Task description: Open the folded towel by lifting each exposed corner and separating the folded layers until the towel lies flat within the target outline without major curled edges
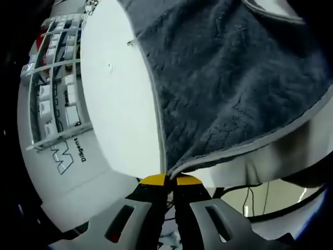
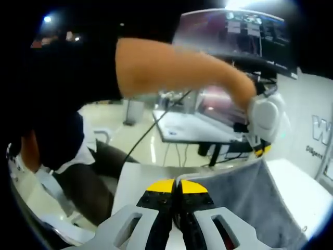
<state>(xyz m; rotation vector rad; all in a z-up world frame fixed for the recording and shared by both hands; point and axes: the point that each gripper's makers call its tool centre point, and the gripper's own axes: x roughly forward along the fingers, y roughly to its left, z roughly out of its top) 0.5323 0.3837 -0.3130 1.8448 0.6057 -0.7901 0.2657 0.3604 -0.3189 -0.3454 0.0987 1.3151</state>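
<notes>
White tabletop [image 1: 122, 104] below, shelving and a lettered panel beyond its edge; from the left gripper [image 1: 170, 180], jaws pressed together on a corner hem of the grey towel [image 1: 234, 88], cloth lifted and fanning out over the table; from the right gripper [image 2: 177, 186], yellow-tipped jaws likewise closed on a towel edge at the near rim, grey sheet stretching up to the other gripper [image 2: 263, 122] held by a person's arm [image 2: 177, 67]; by the look of it, mid-unfold, towel held up between two pinched corners and not yet laid flat; spreading, lowering and smoothing of edges judged still to come; target outline not made out; far half of towel cut off; remaining folds impossible to tell.
</notes>
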